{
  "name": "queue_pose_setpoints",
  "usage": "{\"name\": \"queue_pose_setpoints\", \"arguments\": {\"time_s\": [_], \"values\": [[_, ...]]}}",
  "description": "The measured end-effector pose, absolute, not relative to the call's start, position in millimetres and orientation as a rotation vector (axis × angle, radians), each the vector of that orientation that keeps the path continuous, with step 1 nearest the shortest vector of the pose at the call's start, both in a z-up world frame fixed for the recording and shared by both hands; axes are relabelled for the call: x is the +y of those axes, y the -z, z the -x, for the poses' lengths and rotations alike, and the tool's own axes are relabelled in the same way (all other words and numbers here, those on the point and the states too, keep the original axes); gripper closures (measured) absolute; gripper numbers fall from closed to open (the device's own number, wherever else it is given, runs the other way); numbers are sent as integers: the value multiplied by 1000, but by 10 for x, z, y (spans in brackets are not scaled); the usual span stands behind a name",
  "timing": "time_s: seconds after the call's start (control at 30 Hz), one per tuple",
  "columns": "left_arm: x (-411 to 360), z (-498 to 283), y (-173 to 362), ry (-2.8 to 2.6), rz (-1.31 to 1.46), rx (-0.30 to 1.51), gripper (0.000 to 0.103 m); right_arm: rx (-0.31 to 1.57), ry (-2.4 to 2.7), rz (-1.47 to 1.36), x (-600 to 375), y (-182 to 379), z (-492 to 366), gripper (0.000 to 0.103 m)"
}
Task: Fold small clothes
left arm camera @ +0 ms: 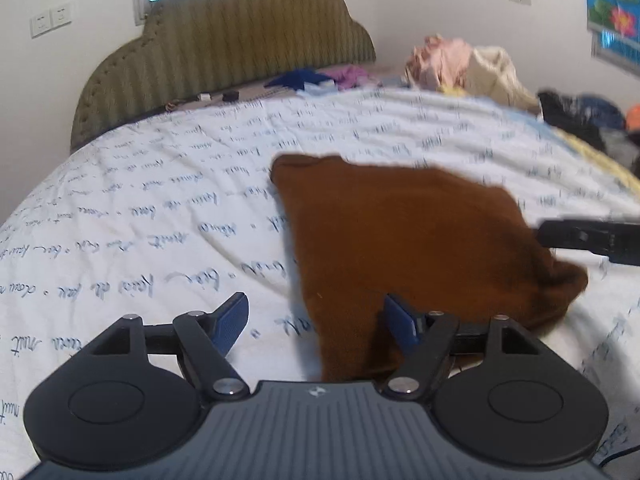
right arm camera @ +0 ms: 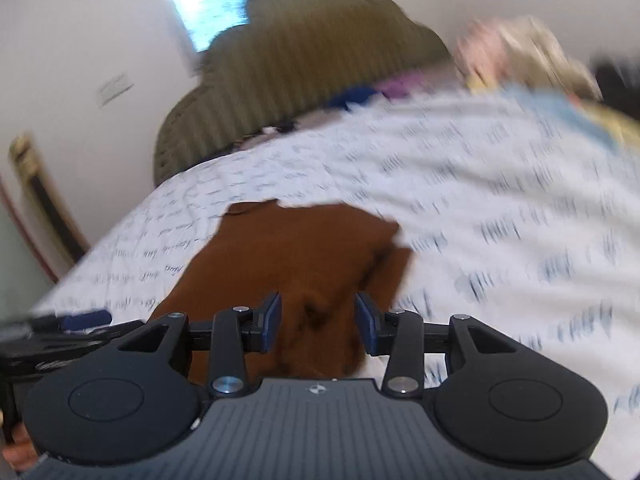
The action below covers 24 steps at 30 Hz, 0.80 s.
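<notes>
- Brown knit garment lies flat on the white script-printed bedspread, doubled into a compact shape, so a fold seems already made.
- Left gripper hovers at the garment's near edge, jaws wide apart, pads pressing nothing; I judge it has let the cloth settle.
- Right gripper hangs above the near part of the garment, jaws partly open, nothing pinched between them.
- Unfolded clothes wait piled near the green headboard, well apart.
</notes>
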<state>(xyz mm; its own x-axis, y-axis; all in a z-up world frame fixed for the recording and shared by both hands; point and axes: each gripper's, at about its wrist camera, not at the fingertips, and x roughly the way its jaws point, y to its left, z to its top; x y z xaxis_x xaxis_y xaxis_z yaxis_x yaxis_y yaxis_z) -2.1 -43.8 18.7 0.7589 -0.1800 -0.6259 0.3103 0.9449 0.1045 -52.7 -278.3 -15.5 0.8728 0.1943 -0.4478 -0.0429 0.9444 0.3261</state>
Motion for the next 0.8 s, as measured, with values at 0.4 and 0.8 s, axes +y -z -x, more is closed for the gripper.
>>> {"name": "queue_pose_setpoints", "arguments": {"time_s": [0.4,0.8], "values": [[-475,153,-64,166,-192,684,29,535,-40,-144,-2501,307,466,46],[-437,346,-40,115,-172,664,28,545,46,-174,-2482,449,569,17]]}}
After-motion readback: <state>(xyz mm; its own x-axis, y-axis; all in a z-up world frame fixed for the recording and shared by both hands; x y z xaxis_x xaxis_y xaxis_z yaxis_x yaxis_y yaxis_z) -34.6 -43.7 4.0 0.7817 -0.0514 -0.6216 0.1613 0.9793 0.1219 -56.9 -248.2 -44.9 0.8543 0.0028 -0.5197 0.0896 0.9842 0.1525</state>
